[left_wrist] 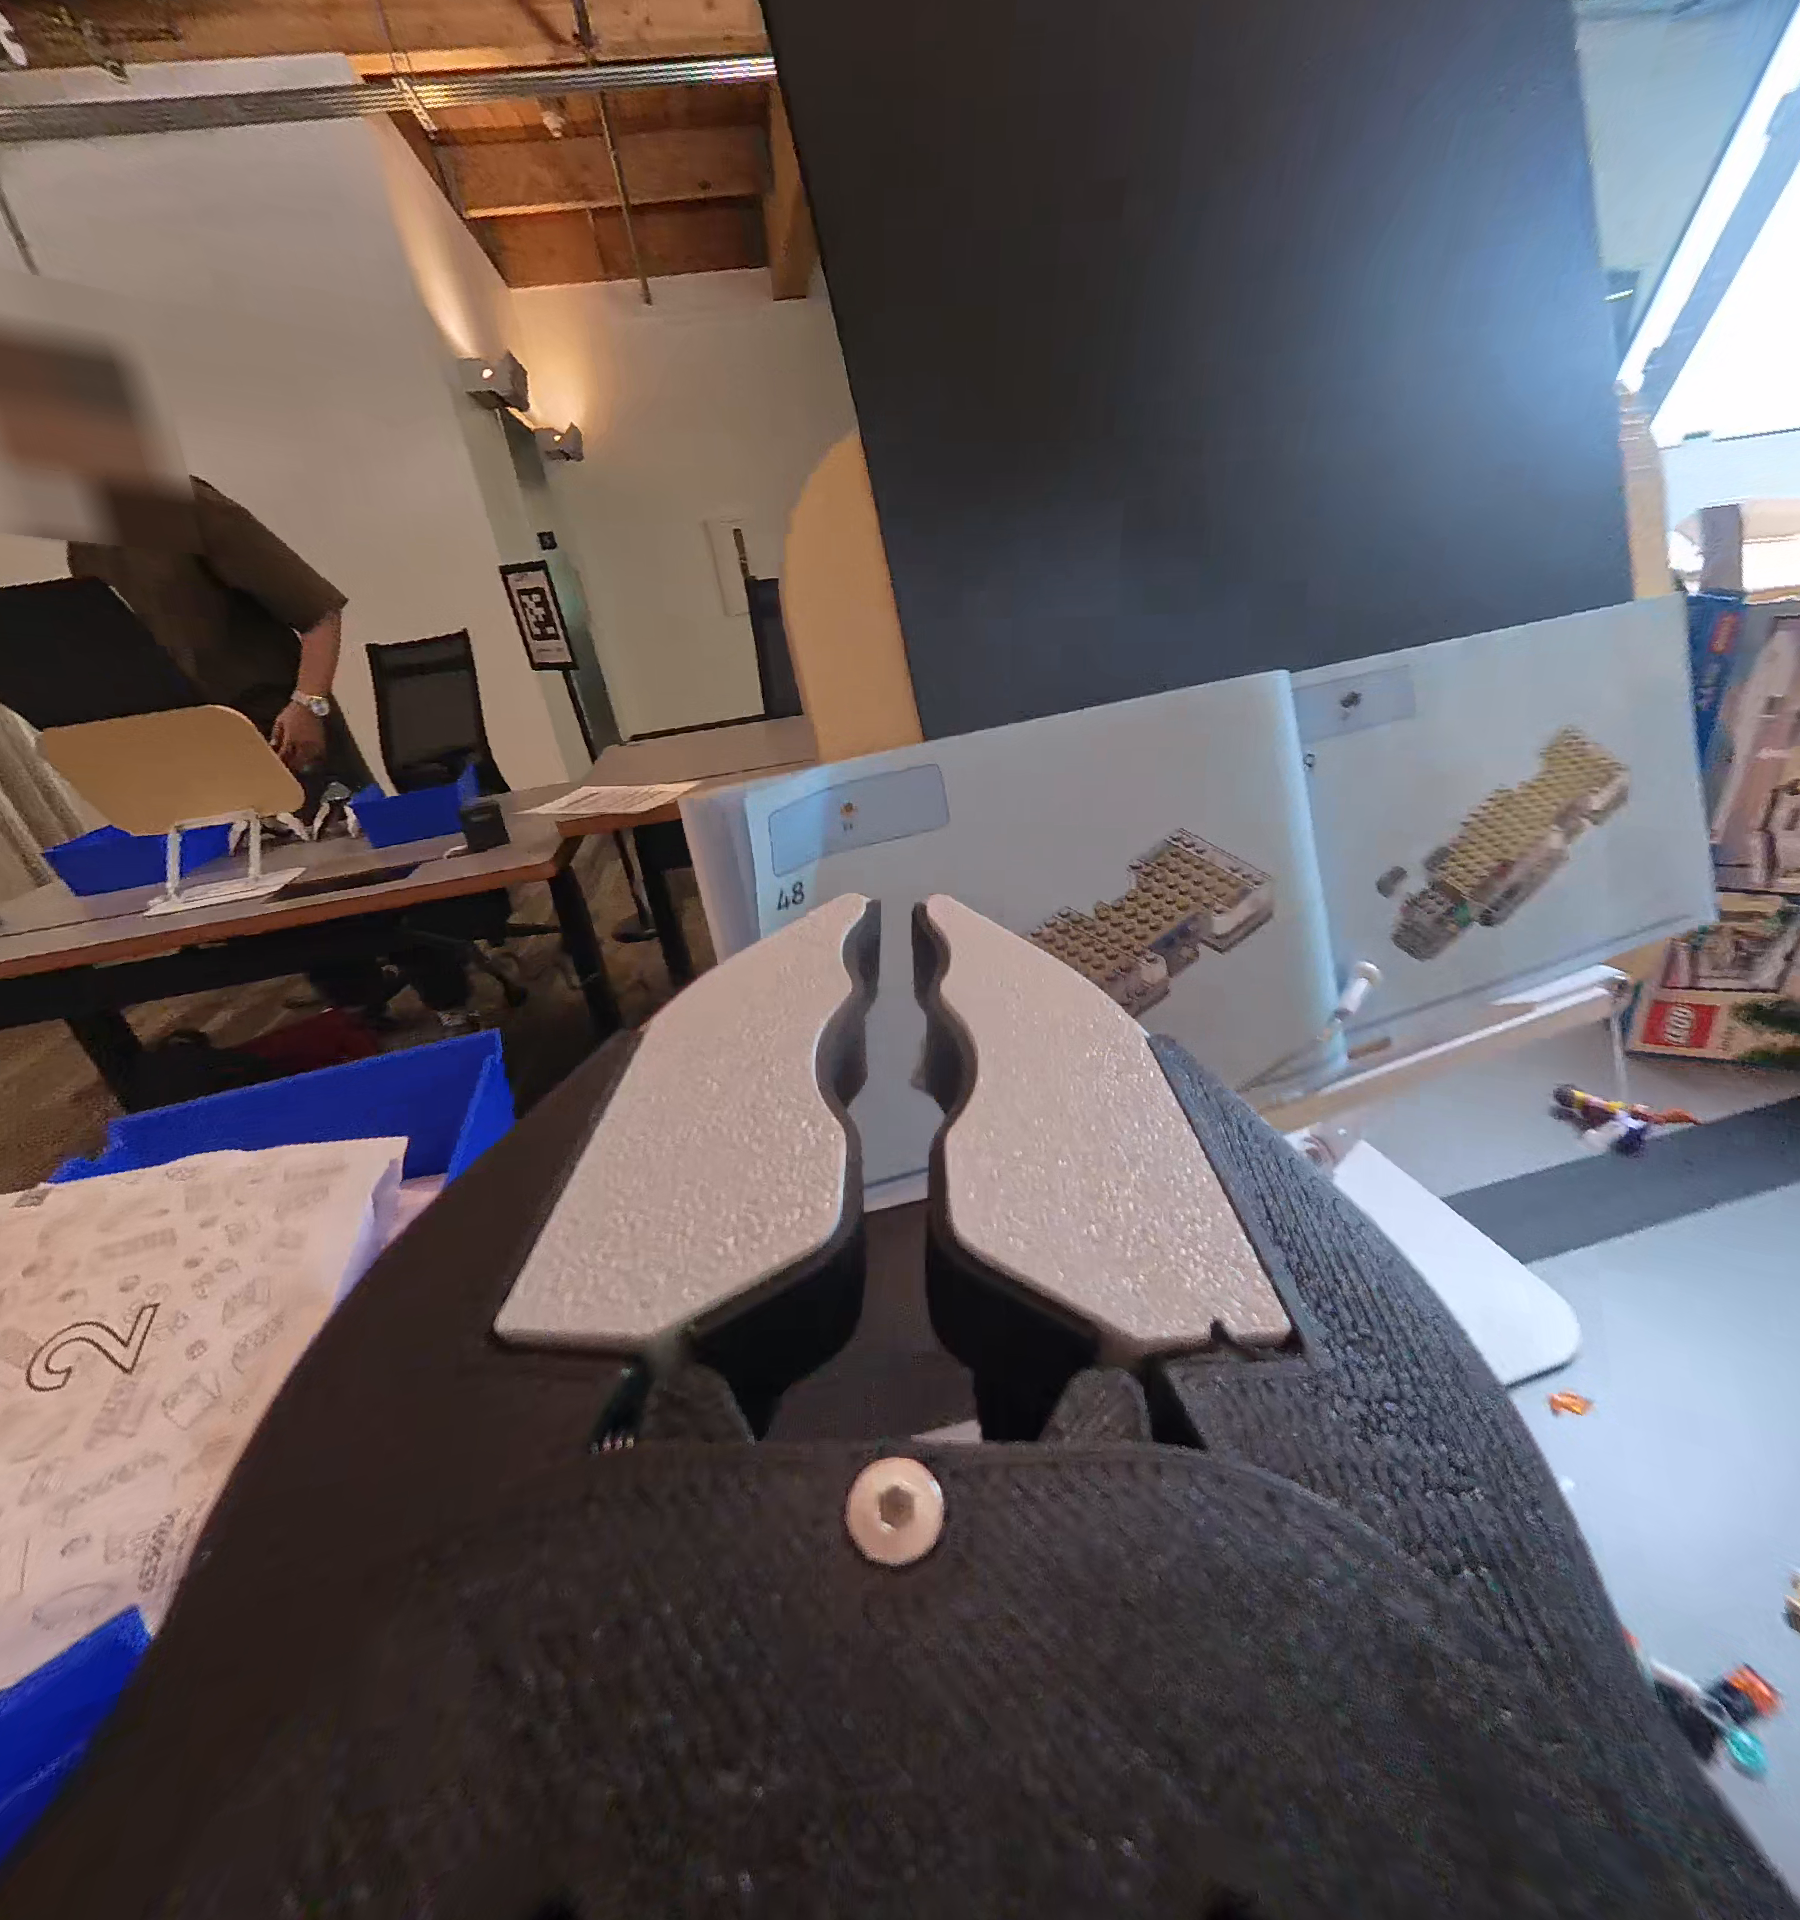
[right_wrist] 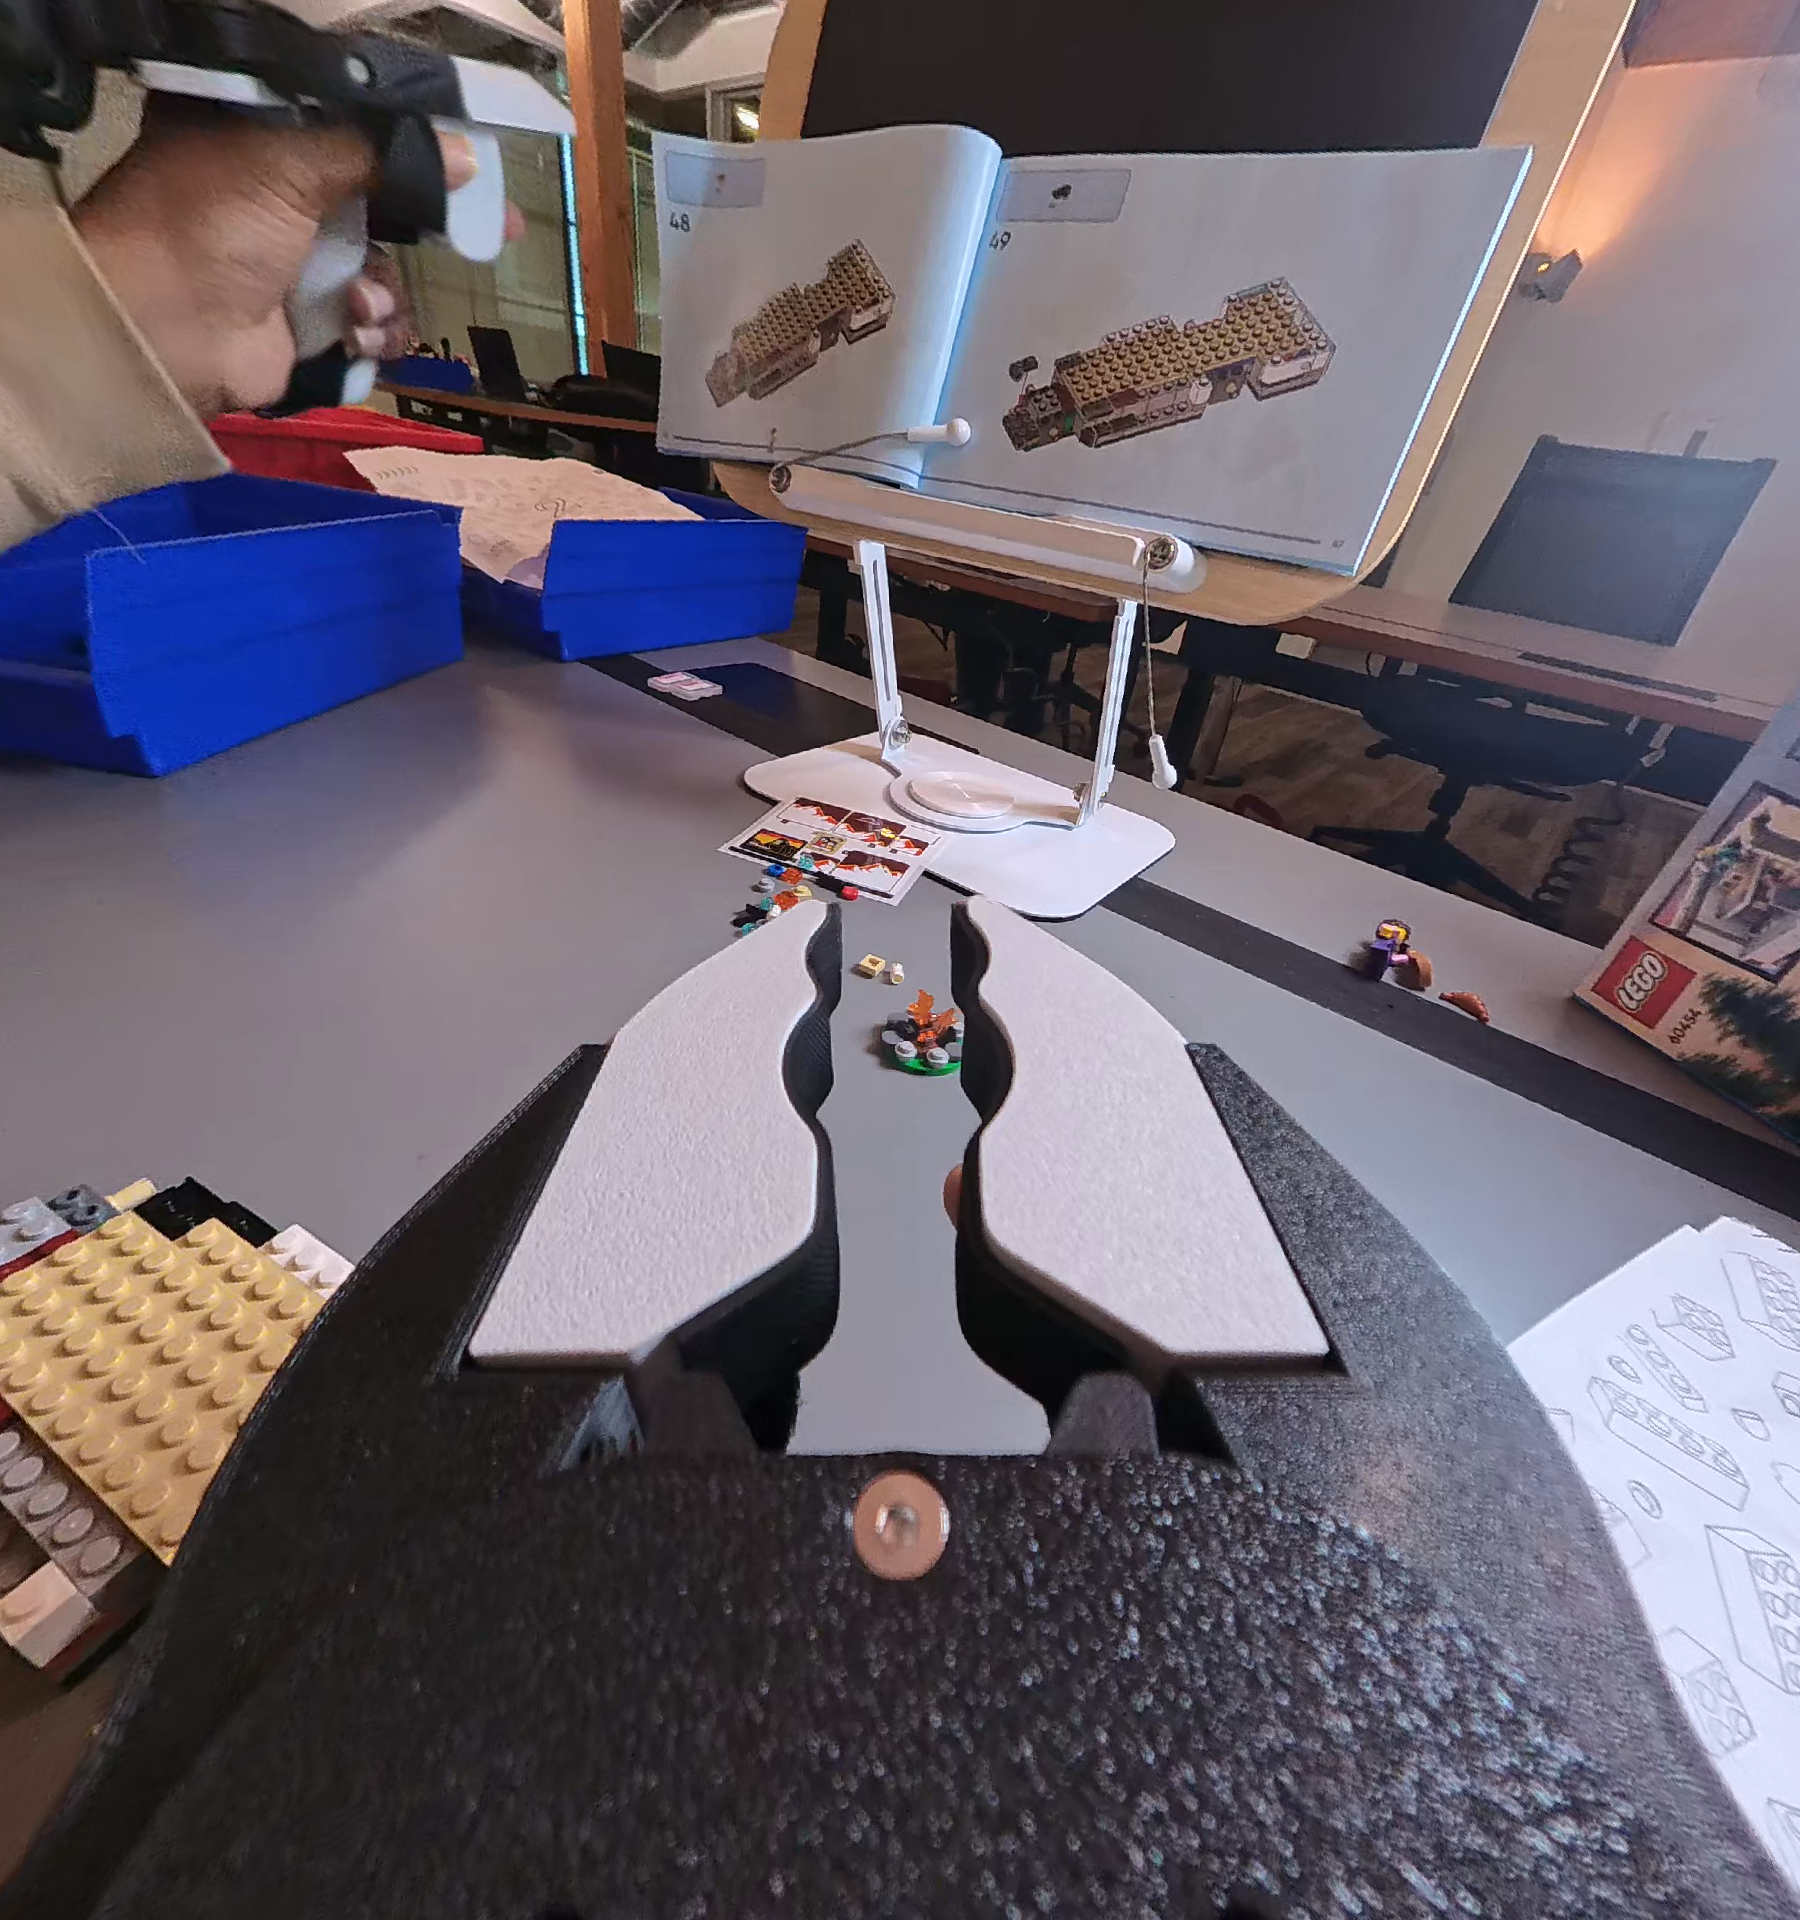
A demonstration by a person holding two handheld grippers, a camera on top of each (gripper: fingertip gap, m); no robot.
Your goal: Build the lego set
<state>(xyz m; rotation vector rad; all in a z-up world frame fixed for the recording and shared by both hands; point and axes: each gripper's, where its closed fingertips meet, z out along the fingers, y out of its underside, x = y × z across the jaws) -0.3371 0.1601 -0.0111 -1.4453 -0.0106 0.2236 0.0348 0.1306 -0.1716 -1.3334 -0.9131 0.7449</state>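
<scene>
The left gripper [left_wrist: 896, 914] is hovering nearly closed, empty; the right gripper [right_wrist: 894, 914] is hovering apart above the campfire model [right_wrist: 925, 1037] (light, fragile; hold its base).

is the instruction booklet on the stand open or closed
Open: the instruction booklet lies spread across two facing pages on the stand.

An open-plan office or lab workspace: a grey work table [right_wrist: 356, 935] carries an instruction booklet [right_wrist: 1083, 343] propped on a white stand [right_wrist: 989, 810]. Left of the stand sit blue parts bins [right_wrist: 252, 613]; behind it stand more desks [left_wrist: 252, 904], office chairs [left_wrist: 428, 707], white walls and exposed wooden ceiling beams [left_wrist: 605, 156].
</scene>
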